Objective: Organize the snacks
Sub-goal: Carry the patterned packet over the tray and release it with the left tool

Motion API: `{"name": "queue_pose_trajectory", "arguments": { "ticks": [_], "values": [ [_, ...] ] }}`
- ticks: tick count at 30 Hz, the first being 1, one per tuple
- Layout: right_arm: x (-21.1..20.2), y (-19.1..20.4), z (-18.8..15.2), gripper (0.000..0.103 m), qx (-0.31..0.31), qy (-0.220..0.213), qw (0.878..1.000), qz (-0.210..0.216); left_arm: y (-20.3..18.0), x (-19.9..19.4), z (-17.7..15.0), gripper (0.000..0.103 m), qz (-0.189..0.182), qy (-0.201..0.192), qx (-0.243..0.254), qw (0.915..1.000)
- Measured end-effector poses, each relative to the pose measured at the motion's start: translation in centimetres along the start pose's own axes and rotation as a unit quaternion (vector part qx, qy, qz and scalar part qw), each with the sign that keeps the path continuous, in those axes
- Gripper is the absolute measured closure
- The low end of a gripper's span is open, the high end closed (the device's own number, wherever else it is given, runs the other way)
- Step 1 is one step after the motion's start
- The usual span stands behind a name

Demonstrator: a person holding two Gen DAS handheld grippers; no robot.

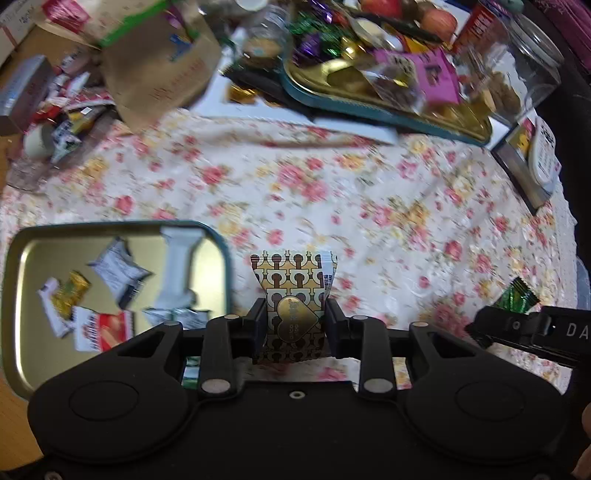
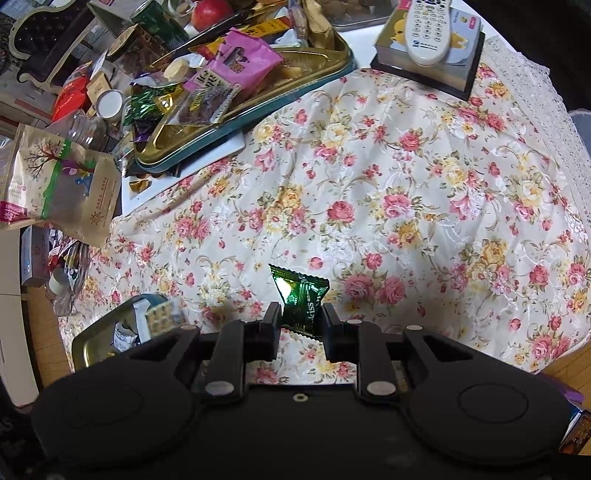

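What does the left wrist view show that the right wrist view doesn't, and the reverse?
Left wrist only: the small tray's inside with its wrapped snacks, and the gold-patterned candy face-on, clamped in the left gripper.

Right wrist only: the remote lying on a box, and the lettering on the green candy clamped in the right gripper.

Both: the floral cloth, the big cluttered tray, the paper pouch, and parts of the small tray and both candies.
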State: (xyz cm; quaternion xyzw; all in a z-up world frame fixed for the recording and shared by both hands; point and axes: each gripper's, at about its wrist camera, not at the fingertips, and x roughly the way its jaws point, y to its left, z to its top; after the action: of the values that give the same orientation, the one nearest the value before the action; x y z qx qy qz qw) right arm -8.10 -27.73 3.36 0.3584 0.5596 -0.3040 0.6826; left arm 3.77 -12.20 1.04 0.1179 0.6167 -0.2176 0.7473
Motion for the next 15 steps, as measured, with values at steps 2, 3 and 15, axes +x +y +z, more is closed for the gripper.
{"name": "queue_pose_trajectory", "arguments": {
  "ticks": [2,3,15],
  "values": [
    [0.0,0.6,-0.1,0.079,-0.007,-0.001,1.0,0.001,1.2,-0.6,0.1,0.062,0.005,-0.008,0.0,1.0],
    [0.1,1.0,-0.2,0.079,-0.011,-0.001,1.0,0.001,2.0,-1.0,0.1,0.062,0.005,-0.012,0.0,0.9999],
    [1.1,6.8,-1.9,0.079,-0.067,0.001,0.998,0.001,11.8,-3.3,-0.6,0.061,0.049,-0.036,-0.055,0.9967]
  ]
}}
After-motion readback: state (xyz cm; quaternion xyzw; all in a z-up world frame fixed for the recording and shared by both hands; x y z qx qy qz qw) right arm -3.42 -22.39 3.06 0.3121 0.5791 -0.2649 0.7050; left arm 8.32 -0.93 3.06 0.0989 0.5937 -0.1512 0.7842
